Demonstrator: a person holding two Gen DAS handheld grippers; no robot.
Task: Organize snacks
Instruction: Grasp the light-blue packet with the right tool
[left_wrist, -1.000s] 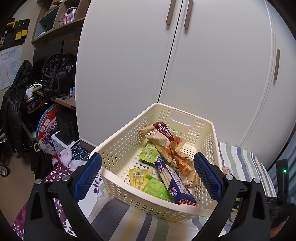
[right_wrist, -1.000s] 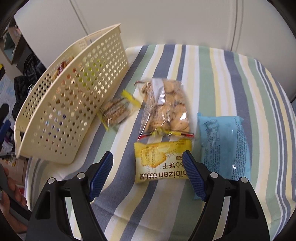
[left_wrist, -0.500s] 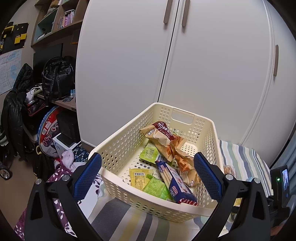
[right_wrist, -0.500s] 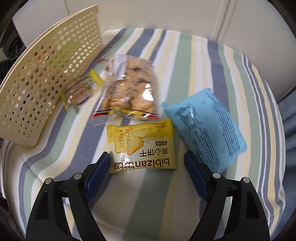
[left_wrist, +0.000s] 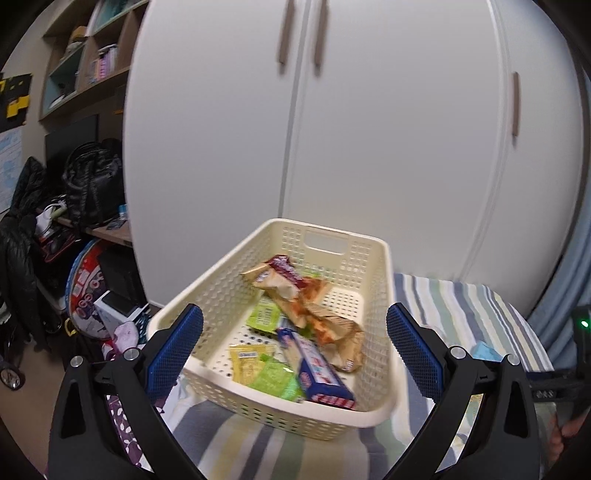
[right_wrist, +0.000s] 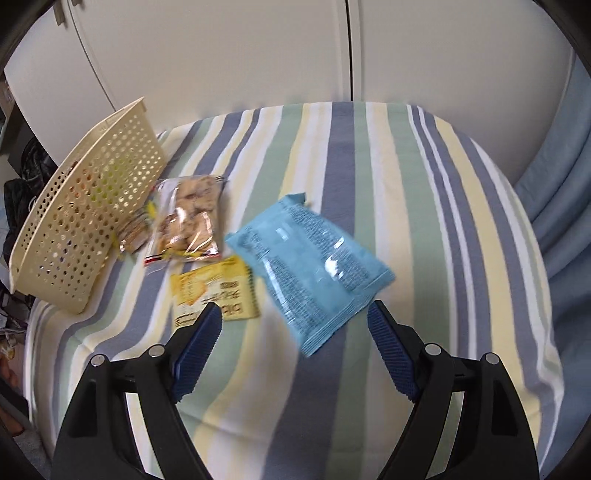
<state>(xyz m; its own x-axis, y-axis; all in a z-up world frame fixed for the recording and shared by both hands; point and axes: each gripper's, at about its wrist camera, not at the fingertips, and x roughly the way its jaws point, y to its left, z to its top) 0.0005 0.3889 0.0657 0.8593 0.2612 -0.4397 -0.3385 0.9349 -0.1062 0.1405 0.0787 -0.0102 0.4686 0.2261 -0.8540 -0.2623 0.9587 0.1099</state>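
Note:
A cream perforated basket (left_wrist: 373, 415) (right_wrist: 77, 210) sits on the striped cloth (right_wrist: 369, 166) and holds several snack packs: a brown-red bag (left_wrist: 303, 295), a blue box (left_wrist: 321, 373) and green and yellow sachets (left_wrist: 266, 373). My left gripper (left_wrist: 293, 345) hovers open just before the basket, nothing between its fingers. Beside the basket lie a small wrapped snack (right_wrist: 133, 232), a clear cookie bag (right_wrist: 188, 218), a yellow biscuit pack (right_wrist: 212, 291) and a light blue pouch (right_wrist: 310, 262). My right gripper (right_wrist: 293, 332) is open above the near end of the blue pouch.
White cupboard doors (left_wrist: 332, 129) rise right behind the basket. Left of the bed are shelves, a black backpack (left_wrist: 92, 184), jackets and floor clutter. A blue curtain (right_wrist: 557, 184) hangs at the right. Bare striped cloth lies right of the pouch.
My right gripper has swung right, from over the yellow pack to over the blue pouch. The left gripper's view has tilted up slightly; the basket looks unmoved.

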